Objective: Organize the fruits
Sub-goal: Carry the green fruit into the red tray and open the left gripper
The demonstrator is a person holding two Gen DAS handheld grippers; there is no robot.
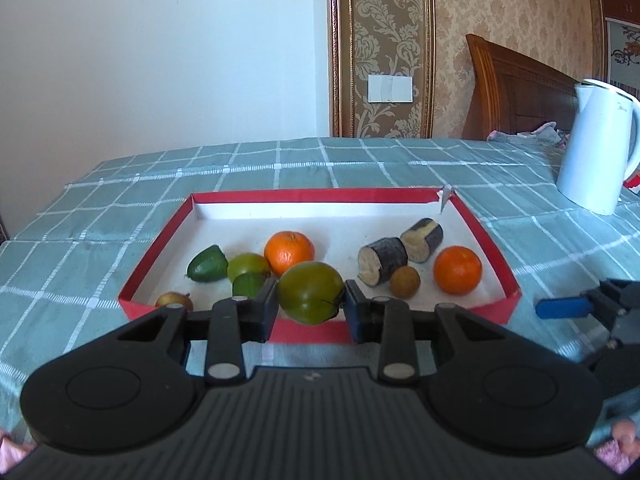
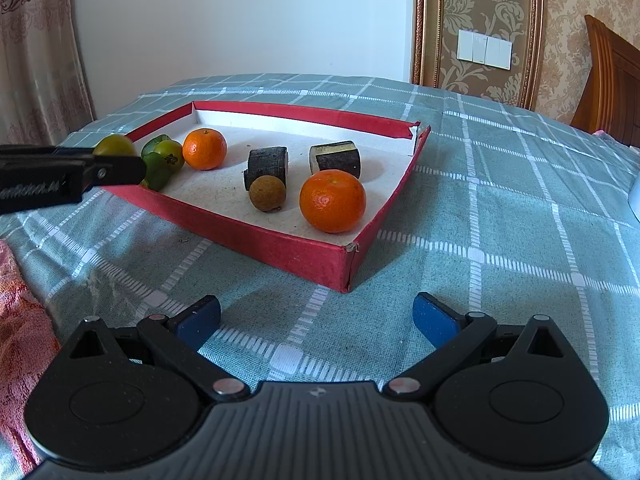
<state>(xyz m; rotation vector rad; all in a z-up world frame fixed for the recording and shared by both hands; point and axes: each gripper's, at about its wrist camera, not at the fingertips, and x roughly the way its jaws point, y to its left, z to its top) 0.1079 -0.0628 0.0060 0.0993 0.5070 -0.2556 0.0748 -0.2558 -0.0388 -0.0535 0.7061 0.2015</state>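
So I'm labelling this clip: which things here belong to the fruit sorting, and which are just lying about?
Part of the job:
- green fruit in the left tool
- red tray
- two oranges
- brown round fruit
- dark cut pieces
- right tool, open

Lying about:
- white kettle
- checked cloth

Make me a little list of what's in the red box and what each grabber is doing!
Left hand-held gripper: shut on green tomato, over the box's near edge
Right hand-held gripper: open, holding nothing, above the checked tablecloth
Red box: two oranges, two dark cut pieces, brown longan, several green fruits
Outside the box: white kettle
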